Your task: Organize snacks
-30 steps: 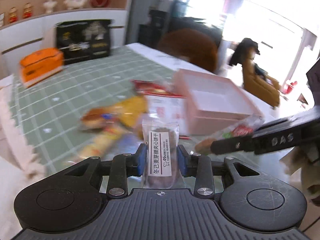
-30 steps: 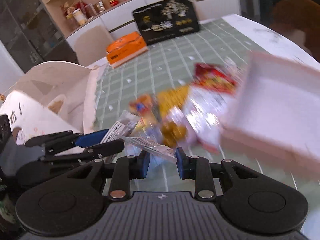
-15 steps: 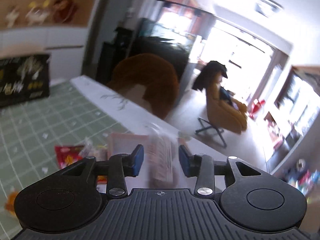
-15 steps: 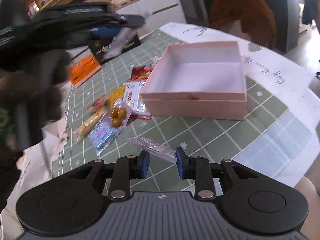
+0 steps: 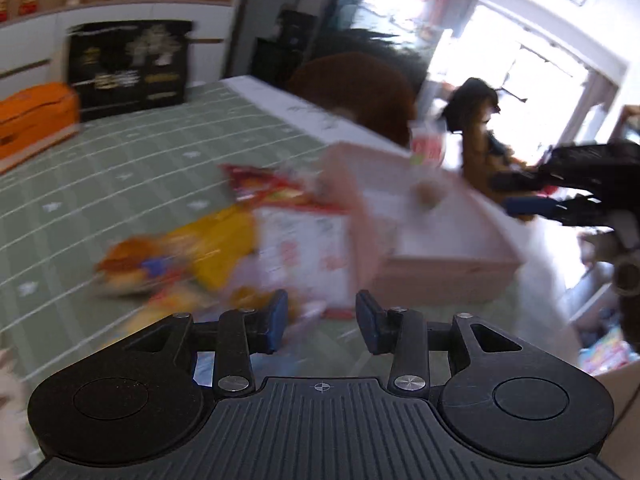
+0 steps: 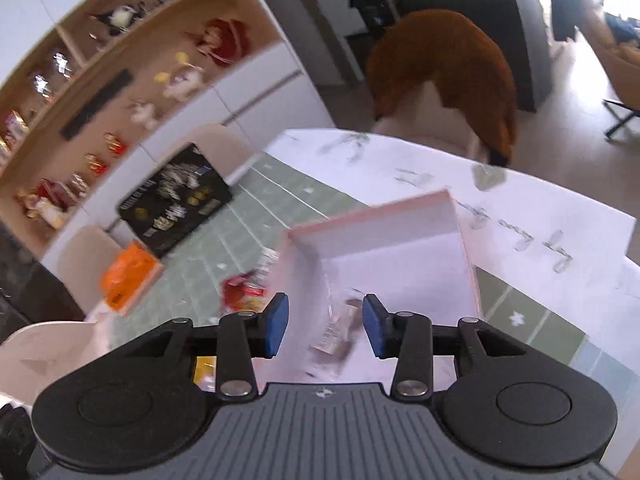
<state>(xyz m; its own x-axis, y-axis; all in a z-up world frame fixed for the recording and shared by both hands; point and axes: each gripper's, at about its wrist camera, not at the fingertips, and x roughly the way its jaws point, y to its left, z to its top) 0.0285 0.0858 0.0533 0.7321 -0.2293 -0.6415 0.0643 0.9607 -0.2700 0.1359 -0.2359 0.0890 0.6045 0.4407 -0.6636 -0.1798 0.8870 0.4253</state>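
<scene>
An open pink box (image 5: 440, 240) stands on the green checked tablecloth; it also shows in the right wrist view (image 6: 400, 248). My left gripper (image 5: 320, 322) is open and empty, low over a blurred pile of snack packets (image 5: 248, 240) left of the box. My right gripper (image 6: 324, 326) is open above the box; a clear snack packet (image 6: 336, 336) shows blurred below it inside the box. In the left wrist view the right gripper (image 5: 532, 196) hangs over the box's far right side, and a red and white packet (image 5: 428, 146) shows above the box's far edge.
An orange box (image 5: 36, 120) and a black gift box (image 5: 128, 64) stand at the table's far end. A brown-backed chair (image 6: 444, 68) is beyond the table. A white chair (image 6: 44, 344) is at the left. Shelves with figurines line the wall.
Both grippers have opened and let go of their snack packets. The right gripper moved over the pink box. The left view swung back down to the snack pile.
</scene>
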